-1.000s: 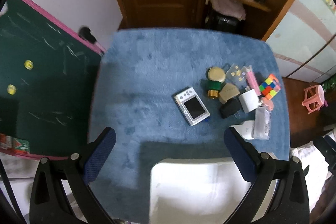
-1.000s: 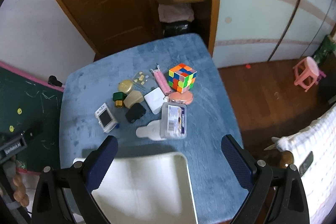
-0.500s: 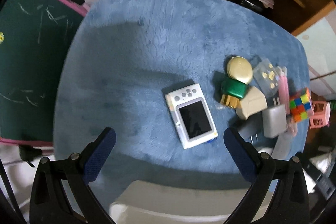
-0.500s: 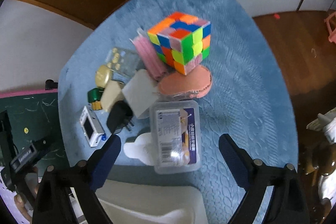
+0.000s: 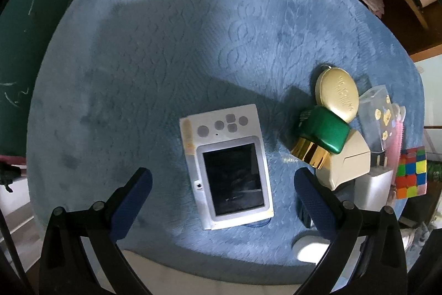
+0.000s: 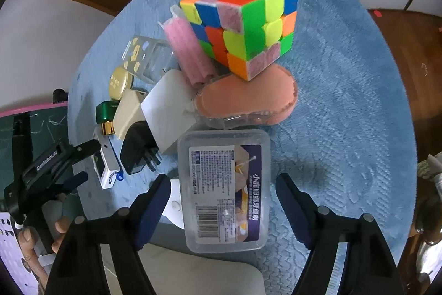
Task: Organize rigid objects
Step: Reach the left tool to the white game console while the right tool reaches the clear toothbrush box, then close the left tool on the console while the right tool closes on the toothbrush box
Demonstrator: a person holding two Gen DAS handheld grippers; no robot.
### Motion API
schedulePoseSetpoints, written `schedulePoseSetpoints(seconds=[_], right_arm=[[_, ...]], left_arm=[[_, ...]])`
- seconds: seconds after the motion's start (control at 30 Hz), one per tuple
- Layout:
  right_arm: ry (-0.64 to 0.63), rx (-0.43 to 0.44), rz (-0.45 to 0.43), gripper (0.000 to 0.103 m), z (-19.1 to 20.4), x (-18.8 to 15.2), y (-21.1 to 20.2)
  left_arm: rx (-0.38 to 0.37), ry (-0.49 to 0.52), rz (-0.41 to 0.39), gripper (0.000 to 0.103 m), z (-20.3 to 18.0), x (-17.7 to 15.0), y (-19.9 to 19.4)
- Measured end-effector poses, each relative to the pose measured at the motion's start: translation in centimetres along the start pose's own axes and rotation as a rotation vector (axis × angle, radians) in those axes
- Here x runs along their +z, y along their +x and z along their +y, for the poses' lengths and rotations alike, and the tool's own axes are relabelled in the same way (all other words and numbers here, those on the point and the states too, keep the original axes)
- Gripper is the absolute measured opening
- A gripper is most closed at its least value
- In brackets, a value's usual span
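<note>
A white digital camera (image 5: 226, 165) lies screen-up on the blue plush cloth (image 5: 165, 46). My left gripper (image 5: 223, 176) points straight down over it, open, one finger on each side and clear of it. In the right wrist view a clear plastic box with a printed label (image 6: 223, 190) lies between the fingers of my right gripper (image 6: 223, 179). Its jaws are closing, with small gaps still showing between the pads and the box. A hand (image 6: 58, 234) holds the left gripper (image 6: 55, 170) at the left edge of that view.
Packed behind the box are a colour cube (image 6: 243, 26), pink sticks (image 6: 187, 51), a salmon oval case (image 6: 248, 98), a white charger (image 6: 168, 115), a black plug (image 6: 138, 148), a green bottle (image 5: 323, 132) and a gold compact (image 5: 337, 93). A white tray (image 6: 193, 267) sits at the near edge.
Both grippers have come down close to the table. The left now straddles the camera and the right straddles the clear box, its jaws narrower than before.
</note>
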State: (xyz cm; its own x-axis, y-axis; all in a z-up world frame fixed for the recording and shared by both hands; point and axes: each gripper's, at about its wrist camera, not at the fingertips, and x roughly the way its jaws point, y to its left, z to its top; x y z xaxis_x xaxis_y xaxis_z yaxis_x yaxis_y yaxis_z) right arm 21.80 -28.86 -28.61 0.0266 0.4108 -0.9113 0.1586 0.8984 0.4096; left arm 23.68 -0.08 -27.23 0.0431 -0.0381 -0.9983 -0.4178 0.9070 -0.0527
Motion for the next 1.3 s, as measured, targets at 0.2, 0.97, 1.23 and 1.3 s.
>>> schedulePoseSetpoints(seconds=[0.2,0.97,1.23,1.3], right_arm=[[-0.011,-0.024,0.018,0.064,0.6,0.1,1.2],[-0.065,-0.002,-0.140,0.063,2.4,-2.5,-6.6],[-0.222,-0.010,-0.257,0.063,7.0,-9.0,-15.0],[-0.261,-0.016,-0.266,0.063,8.5,-10.7,-15.7]], left_arm=[[0.013,-0.036,0.005,0.085,-0.1,0.2,0.6],[-0.106,0.119,-0.096,0.061,0.6,-4.8,-7.9],[-0.124,0.404,-0.218,0.061,2.3,-10.0,-17.6],[-0.122,0.461,-0.223,0.061,2.9,-12.2,-18.5]])
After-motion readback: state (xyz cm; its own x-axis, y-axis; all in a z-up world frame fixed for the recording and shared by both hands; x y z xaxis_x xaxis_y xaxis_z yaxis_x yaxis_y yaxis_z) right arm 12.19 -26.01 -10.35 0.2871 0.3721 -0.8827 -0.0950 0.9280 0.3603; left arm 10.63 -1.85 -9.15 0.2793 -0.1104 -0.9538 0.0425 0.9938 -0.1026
